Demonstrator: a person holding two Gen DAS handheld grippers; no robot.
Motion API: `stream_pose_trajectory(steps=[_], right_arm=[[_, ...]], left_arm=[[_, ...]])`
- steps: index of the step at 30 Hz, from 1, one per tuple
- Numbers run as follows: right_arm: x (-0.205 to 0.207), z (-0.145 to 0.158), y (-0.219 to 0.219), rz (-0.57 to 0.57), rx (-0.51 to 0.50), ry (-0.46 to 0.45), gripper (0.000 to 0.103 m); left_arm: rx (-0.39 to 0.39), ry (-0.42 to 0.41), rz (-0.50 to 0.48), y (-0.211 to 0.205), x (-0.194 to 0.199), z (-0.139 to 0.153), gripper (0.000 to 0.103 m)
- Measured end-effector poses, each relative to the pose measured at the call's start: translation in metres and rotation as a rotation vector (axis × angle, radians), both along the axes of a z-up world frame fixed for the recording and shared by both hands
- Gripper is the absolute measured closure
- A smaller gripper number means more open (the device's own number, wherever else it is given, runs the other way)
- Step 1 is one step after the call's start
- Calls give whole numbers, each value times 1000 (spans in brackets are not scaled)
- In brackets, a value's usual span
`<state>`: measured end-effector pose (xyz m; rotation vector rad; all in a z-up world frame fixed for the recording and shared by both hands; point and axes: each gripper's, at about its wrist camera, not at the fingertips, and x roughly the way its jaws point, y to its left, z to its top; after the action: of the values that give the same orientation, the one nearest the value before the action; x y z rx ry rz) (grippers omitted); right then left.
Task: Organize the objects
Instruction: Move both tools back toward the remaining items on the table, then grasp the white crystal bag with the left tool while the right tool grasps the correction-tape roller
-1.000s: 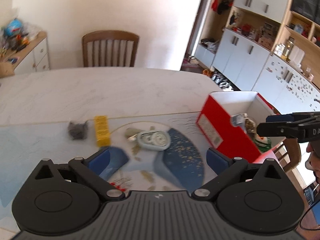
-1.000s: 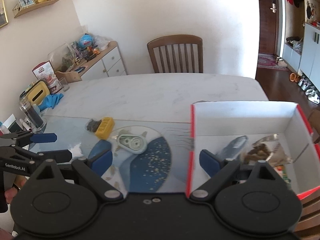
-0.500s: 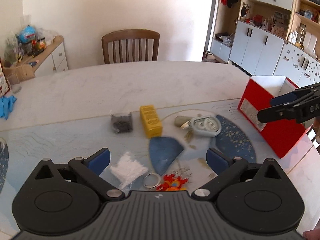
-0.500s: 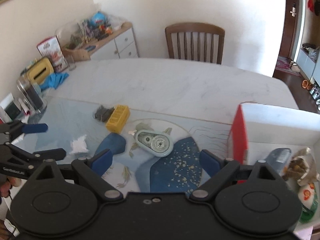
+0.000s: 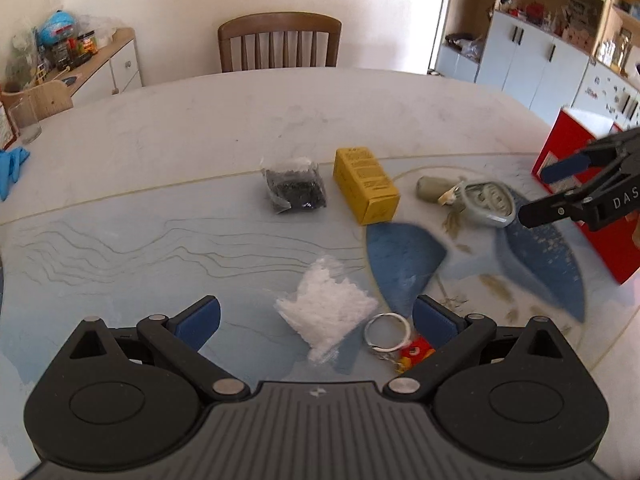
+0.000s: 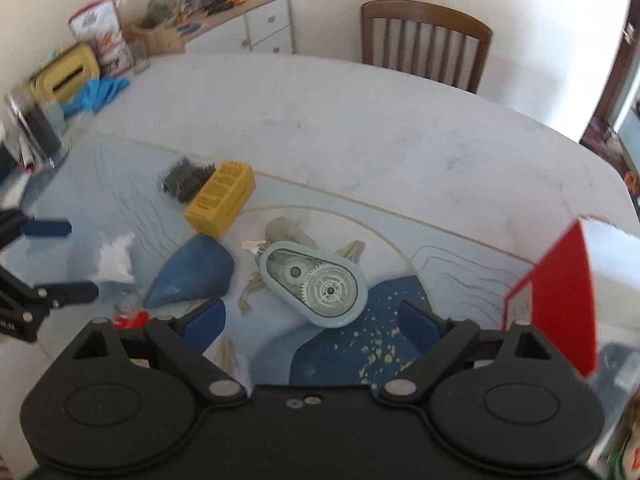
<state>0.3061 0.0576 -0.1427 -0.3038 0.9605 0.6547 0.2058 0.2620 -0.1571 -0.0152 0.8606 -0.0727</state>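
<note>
In the last second I brought both grippers down over the mat, the left gripper (image 5: 316, 316) spread empty around the white packet (image 5: 328, 312), the right gripper (image 6: 312, 320) spread above the correction-tape dispenser (image 6: 314, 284), red box (image 6: 560, 296) at three o'clock, so pickups looked next.

Your two wrist views are bright with soft daylight; the pale wall ahead of your grippers glows nearly white. Fisheye distortion bends the oval white marble table (image 5: 280, 120) into an arc and darkens the corners. In your right view, motion blur smears the red-sided cardboard box (image 6: 560, 304) to the right of your right gripper (image 6: 312, 322); the grey-green tape dispenser (image 6: 316, 284) between its wide-spread pads stays fairly sharp. In your left view, the crumpled white plastic bag (image 5: 328, 308) ahead of your left gripper (image 5: 316, 320) glares, nearly featureless. Shadows are faint.
</note>
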Motion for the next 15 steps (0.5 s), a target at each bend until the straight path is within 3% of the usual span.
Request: stream_pose_trajectory(steps=[15], right_arm=[[29,-41,22,53,-98,18,16]], left_arm=[[53,18,-45,-1,21,-27,1]])
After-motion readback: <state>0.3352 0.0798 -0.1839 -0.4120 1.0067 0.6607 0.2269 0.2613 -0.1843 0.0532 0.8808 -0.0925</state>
